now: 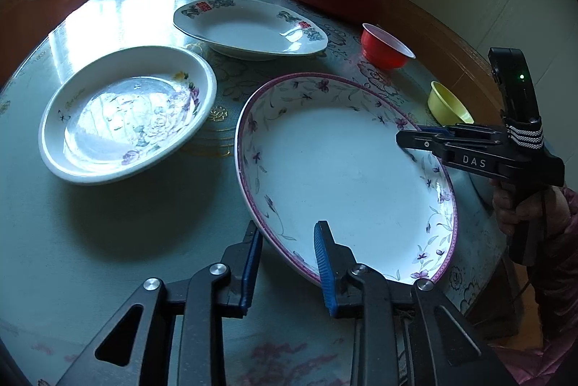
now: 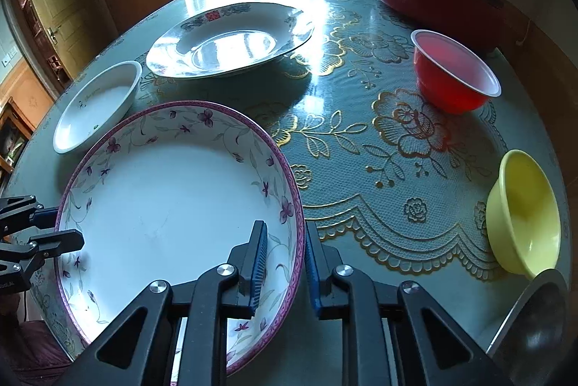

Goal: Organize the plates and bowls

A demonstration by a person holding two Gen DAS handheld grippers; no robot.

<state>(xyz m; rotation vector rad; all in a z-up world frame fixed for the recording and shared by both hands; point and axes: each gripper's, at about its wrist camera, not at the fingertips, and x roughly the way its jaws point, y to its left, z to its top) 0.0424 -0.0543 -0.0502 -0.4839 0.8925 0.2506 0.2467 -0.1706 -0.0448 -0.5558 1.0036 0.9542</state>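
Both tongs, left (image 1: pixel 289 263) and right (image 2: pixel 285 263), straddle the purple-rimmed plate's (image 1: pixel 343 169) rim, spread; glazed, slippery, breakable, so grip opposite edges.

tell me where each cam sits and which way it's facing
Left wrist view: sits on the left gripper, looking across the purple-rimmed plate toward the window; the right gripper and the person's hand show at right.
Right wrist view: sits on the right gripper, looking over the same plate's other rim toward the window; the left gripper shows at left.
Shared: this plate, straddled by both grippers, plus the red bowl and yellow bowl.
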